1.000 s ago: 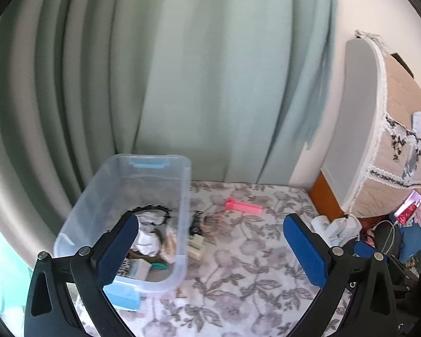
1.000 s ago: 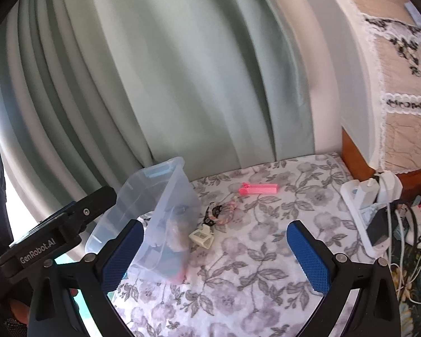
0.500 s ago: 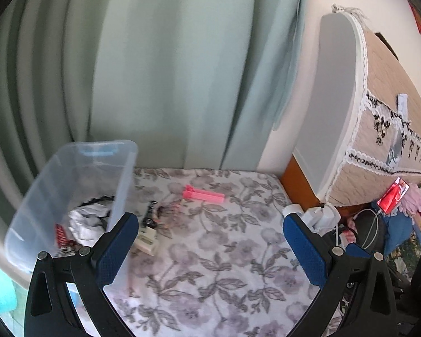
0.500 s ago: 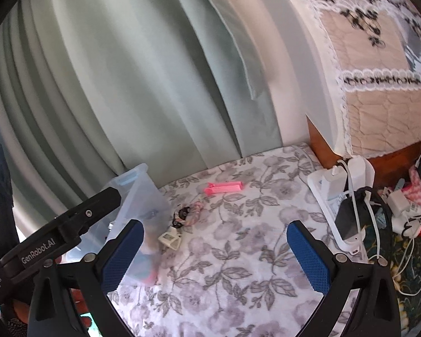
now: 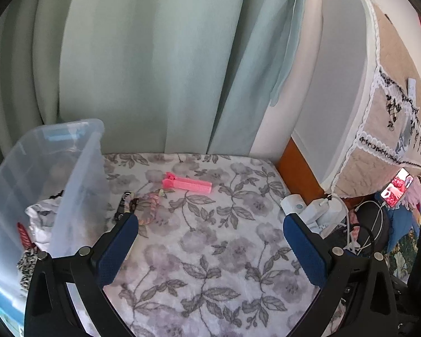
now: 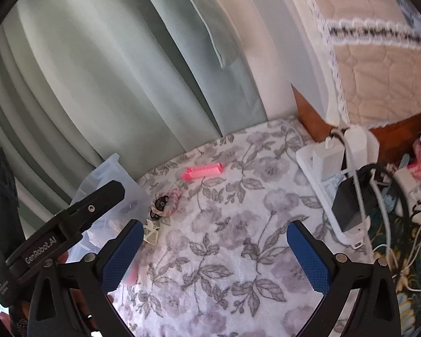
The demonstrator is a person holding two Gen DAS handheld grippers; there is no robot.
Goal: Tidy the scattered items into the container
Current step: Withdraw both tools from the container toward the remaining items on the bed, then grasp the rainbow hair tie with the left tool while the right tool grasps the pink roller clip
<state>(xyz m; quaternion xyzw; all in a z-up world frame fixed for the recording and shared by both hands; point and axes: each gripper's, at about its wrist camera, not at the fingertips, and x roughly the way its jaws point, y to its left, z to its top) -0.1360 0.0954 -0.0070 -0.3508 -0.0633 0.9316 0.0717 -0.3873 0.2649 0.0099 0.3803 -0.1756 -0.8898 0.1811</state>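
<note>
Two claws hang over the flowery bed sheet [image 5: 210, 252], the left claw [image 5: 210, 245] and the right claw [image 6: 214, 252], and both are spread wide with nothing in them. The clear box [image 5: 42, 174] sits at the left by the green curtain [image 5: 154, 70], with cloth bits inside. Just to its right lie a small scrunchie [image 5: 148, 205] and a white clip [image 6: 151, 231], and the pink clip [image 5: 186, 184] lies a bit farther back.
</note>
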